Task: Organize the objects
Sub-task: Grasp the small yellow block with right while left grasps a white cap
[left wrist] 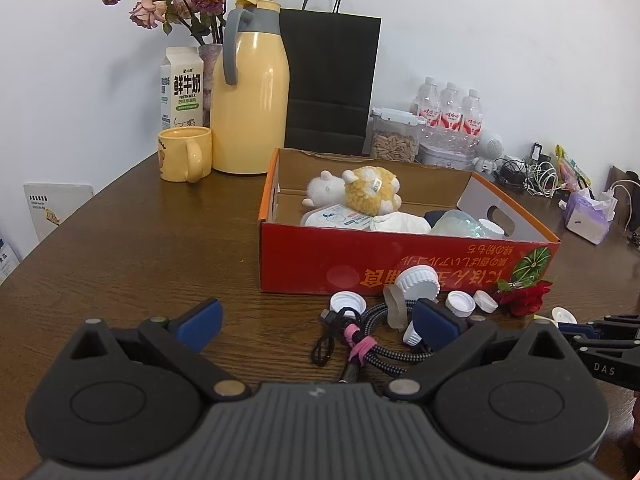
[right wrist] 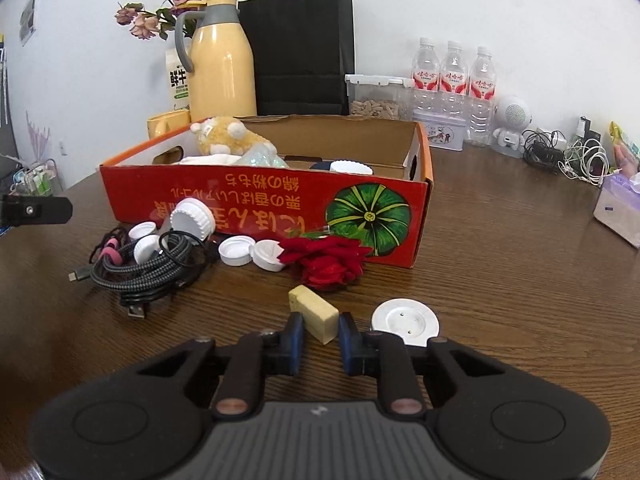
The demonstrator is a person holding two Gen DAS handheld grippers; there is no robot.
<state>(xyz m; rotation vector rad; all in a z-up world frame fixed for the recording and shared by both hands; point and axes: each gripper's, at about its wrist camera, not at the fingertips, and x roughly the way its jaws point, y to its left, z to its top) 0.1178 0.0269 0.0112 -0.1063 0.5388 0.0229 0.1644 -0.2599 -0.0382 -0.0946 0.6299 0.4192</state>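
Observation:
My right gripper (right wrist: 322, 336) is shut on a small cream block (right wrist: 314, 312) that lies on the wooden table, its blue pads against the block's near end. A white round disc (right wrist: 404, 320) lies just right of it and a red rose (right wrist: 328, 260) just beyond. Behind them, the red cardboard box (right wrist: 260, 200) holds a yellow plush toy (right wrist: 224, 134) and other items. My left gripper (left wrist: 318, 324) stands wide open over a bundled braided cable (left wrist: 376, 344) and several white caps (left wrist: 418, 280) in front of the box (left wrist: 400, 264). The right gripper (left wrist: 576, 330) shows at the right edge.
A yellow thermos (left wrist: 250, 100), a yellow mug (left wrist: 186, 154), a milk carton (left wrist: 182, 88) and a black paper bag (left wrist: 330, 80) stand behind the box. Water bottles (right wrist: 454, 76), a seed container (right wrist: 376, 98), tangled cords (right wrist: 572, 156) and a tissue box (right wrist: 618, 208) line the far right.

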